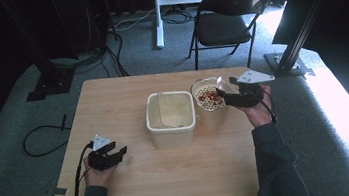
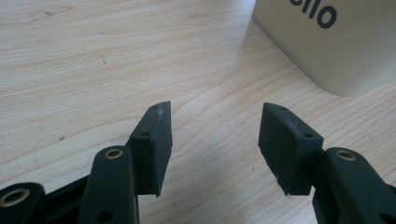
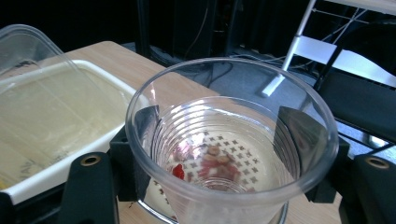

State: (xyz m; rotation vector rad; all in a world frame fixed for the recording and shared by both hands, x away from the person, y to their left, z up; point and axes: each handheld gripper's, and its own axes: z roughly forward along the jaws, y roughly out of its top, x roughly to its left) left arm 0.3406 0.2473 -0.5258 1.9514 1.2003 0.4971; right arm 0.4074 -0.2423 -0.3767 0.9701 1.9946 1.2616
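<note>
While the left gripper (image 1: 119, 153) rests on the pale wooden table (image 1: 137, 183) with jaws spread and empty, probably just parked, the right gripper (image 1: 226, 93) pinches a clear ribbed plastic cup (image 3: 232, 140) over a cereal-filled beige tub (image 1: 210, 104), beside the square cream container (image 1: 171, 120), likely for scooping.

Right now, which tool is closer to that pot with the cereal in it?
The right. The right tool is at the cereal pot, holding a clear cup. The left tool sits well away, beyond the cream tub.
</note>
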